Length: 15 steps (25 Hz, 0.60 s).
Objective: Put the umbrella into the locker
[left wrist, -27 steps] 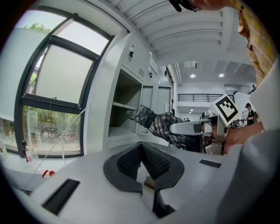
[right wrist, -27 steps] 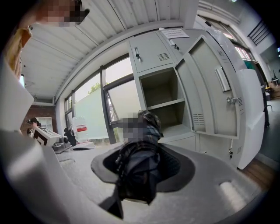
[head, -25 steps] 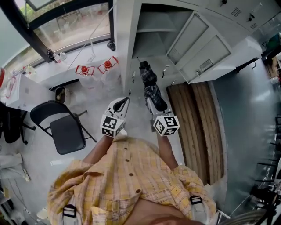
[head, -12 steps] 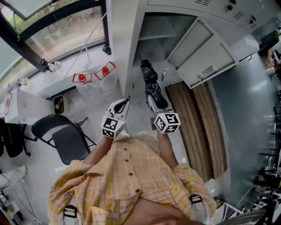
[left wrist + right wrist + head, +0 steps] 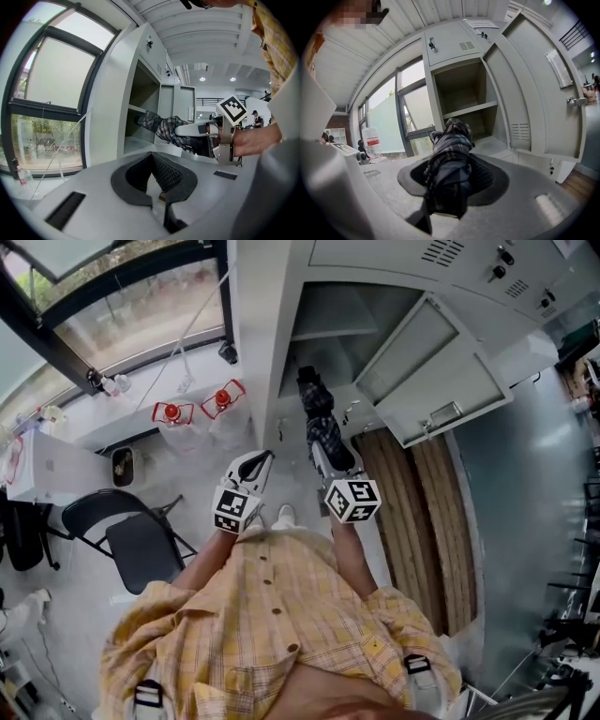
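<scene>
A folded plaid umbrella point(image 5: 320, 409) sticks out forward from my right gripper point(image 5: 323, 454), which is shut on it near its handle end. In the right gripper view the umbrella point(image 5: 450, 157) fills the space between the jaws and points at the open grey locker compartment point(image 5: 464, 93). Its tip is just in front of the opening point(image 5: 328, 338), at the level of the lower shelf. The locker door point(image 5: 427, 371) stands swung open to the right. My left gripper point(image 5: 269, 456) hovers to the left of the umbrella with its pads together point(image 5: 152, 155) and nothing in them. From there the umbrella point(image 5: 161, 126) shows at the right.
A black folding chair point(image 5: 141, 540) stands to the left. Two water jugs with red caps point(image 5: 173, 413) sit under the window. The locker's side wall point(image 5: 258, 334) rises beside my left gripper. Wooden planking point(image 5: 422, 512) runs along the floor at the right.
Both grippers and the umbrella have moved forward toward the locker, which now sits closer and larger in view. The grip on the umbrella is unchanged.
</scene>
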### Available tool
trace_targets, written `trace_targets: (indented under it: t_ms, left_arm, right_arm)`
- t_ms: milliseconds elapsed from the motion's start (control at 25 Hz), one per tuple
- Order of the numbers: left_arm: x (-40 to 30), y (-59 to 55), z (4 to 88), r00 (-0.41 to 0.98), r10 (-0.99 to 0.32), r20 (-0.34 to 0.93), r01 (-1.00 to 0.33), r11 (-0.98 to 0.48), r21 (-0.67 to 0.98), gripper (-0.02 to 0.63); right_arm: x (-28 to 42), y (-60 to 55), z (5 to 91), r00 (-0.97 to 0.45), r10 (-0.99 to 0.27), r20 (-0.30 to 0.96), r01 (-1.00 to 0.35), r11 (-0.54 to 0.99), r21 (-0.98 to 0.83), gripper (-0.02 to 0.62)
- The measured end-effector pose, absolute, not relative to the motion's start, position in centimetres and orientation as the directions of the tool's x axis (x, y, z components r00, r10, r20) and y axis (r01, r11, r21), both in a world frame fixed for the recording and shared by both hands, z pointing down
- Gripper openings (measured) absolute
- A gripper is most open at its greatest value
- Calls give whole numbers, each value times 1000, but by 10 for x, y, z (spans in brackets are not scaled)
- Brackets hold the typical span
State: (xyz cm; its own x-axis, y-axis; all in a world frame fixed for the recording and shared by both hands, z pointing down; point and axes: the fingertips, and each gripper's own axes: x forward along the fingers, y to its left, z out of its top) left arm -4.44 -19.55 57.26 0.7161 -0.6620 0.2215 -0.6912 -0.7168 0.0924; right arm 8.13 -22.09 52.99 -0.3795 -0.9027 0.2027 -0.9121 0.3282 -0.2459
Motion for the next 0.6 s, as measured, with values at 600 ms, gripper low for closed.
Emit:
trace_targets:
  t_ms: [600]
  left_arm:
    - [-18,-232,571,675,-703,225,-732,-677,79,3]
  right_arm:
    - [109,-275,544,-420,-881,219,-897,365,-250,179]
